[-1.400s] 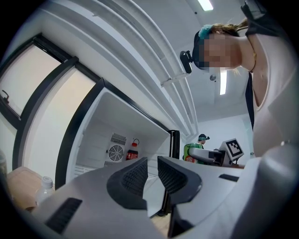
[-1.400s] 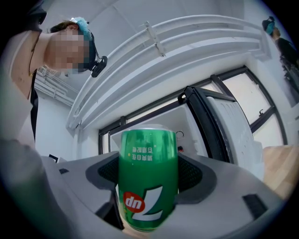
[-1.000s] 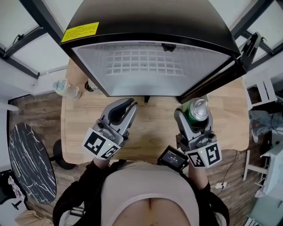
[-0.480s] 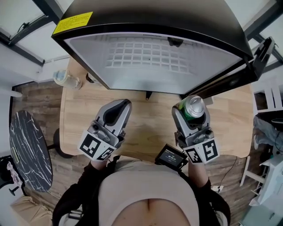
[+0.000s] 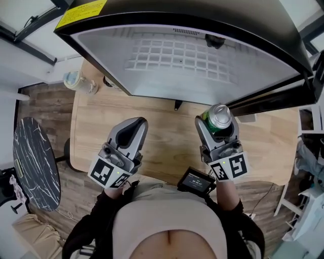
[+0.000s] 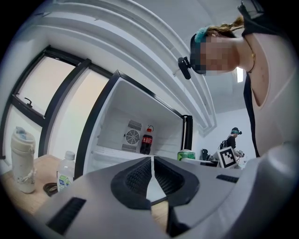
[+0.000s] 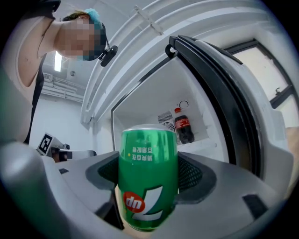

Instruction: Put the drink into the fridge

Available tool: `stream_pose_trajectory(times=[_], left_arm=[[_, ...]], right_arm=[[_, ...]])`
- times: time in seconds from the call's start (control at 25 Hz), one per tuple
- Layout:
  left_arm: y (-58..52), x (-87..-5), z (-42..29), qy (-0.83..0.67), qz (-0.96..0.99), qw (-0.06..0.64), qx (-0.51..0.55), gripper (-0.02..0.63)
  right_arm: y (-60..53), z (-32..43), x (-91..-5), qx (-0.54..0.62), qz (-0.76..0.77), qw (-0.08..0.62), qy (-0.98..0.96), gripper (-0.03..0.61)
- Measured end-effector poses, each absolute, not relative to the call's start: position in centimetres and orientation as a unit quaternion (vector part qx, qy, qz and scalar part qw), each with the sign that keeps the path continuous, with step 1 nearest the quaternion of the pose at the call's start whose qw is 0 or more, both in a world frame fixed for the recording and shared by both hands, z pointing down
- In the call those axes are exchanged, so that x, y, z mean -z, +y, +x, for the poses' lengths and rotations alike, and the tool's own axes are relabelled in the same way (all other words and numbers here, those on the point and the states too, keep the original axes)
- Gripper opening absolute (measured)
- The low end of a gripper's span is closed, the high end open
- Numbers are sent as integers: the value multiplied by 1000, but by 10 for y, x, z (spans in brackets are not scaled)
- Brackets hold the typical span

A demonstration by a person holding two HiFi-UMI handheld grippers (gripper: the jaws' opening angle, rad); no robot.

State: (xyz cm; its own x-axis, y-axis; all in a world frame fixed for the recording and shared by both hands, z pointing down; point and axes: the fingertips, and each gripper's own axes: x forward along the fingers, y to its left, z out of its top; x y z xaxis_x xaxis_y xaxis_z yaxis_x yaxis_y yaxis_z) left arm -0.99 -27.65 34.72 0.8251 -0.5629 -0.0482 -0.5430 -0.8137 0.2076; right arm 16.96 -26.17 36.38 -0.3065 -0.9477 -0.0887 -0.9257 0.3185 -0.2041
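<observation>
Right tongs clamped on green aluminium soda can, held above wooden counter, before open black fridge. Left tongs together, empty. Risk: can knocking dark cola bottle inside, perhaps; shelf room unclear.

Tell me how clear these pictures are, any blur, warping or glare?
Head view: sharp and evenly lit, though the fridge edges bow. Left gripper view: heavy fisheye with black corners; the shut left gripper looms large, the window is washed out. Right gripper view: same fisheye; the green can is crisp, with a glossy sheen.
</observation>
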Motion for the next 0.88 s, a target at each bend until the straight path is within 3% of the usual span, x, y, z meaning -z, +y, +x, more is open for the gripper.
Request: stream_pose_trajectory(times=[0.88], left_arm=[[-275, -364, -59, -351, 930, 101, 30, 25]], right_arm=[[-334, 161, -433, 84, -587, 68, 802, 347]])
